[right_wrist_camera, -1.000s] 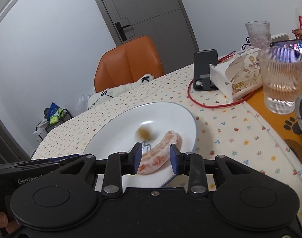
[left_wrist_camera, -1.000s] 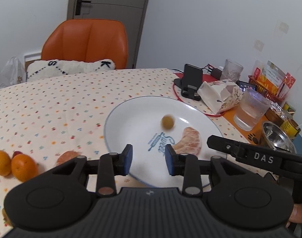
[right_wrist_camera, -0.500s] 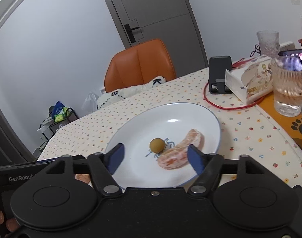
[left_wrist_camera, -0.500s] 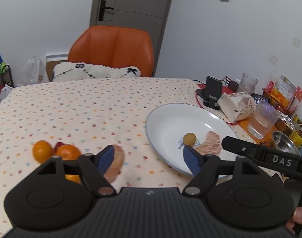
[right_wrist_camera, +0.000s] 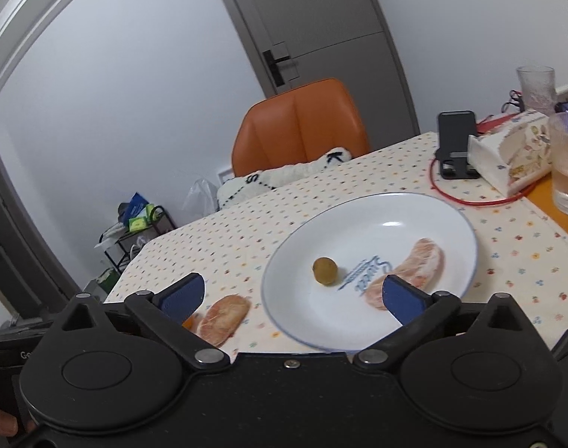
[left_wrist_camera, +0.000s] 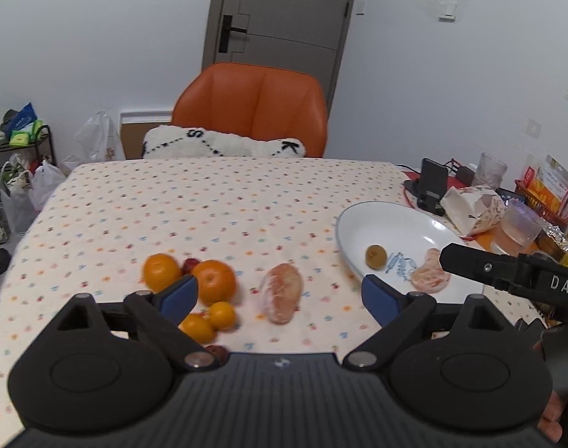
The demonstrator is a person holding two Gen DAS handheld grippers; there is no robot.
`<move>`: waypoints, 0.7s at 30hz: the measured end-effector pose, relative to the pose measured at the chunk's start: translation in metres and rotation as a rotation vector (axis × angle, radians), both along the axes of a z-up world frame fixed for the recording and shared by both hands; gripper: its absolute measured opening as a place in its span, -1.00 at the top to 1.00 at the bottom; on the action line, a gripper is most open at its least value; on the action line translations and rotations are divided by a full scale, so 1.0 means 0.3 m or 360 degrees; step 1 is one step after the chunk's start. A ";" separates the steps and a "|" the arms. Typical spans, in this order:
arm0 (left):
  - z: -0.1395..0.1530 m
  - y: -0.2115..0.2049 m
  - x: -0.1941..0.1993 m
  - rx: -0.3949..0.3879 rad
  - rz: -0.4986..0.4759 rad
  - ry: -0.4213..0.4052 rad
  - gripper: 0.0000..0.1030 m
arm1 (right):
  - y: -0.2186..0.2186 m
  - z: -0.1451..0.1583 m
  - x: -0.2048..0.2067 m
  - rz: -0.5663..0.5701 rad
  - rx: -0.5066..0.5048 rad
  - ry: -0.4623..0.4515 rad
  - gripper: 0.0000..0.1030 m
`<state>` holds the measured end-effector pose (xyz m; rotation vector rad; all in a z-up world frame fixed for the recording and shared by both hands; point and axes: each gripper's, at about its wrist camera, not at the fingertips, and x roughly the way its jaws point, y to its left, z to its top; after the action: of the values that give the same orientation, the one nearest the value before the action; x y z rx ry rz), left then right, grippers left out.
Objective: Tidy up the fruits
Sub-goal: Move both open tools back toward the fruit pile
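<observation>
On the desk (left_wrist_camera: pixel 224 201), a plate (left_wrist_camera: pixel 392 220) sits at three o'clock, holding a small round fruit (left_wrist_camera: pixel 375 257) and, to its right, a peeled citrus piece (left_wrist_camera: pixel 429 272). Left of the plate, at six o'clock, lies another peeled piece (left_wrist_camera: pixel 282 293). A cluster of oranges (left_wrist_camera: pixel 213 280) sits at eight o'clock. Behind the plate, at two o'clock, stand a phone stand (left_wrist_camera: pixel 431 186), a tissue box (left_wrist_camera: pixel 474 209) and a glass (left_wrist_camera: pixel 519 222). A chair (left_wrist_camera: pixel 252 108) stands beyond the desk at twelve o'clock.
</observation>
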<state>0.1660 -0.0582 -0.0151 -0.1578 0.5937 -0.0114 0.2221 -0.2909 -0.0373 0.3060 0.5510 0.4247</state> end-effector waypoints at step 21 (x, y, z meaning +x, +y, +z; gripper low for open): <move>-0.084 0.187 -0.114 -0.0076 0.0129 0.0038 -0.80 | 0.170 -0.033 -0.041 0.0196 -0.0069 0.0022 -0.95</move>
<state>0.1317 -0.0022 -0.0403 -0.2283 0.6108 0.0552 0.2097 -0.2398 -0.0473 0.2340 0.5935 0.5295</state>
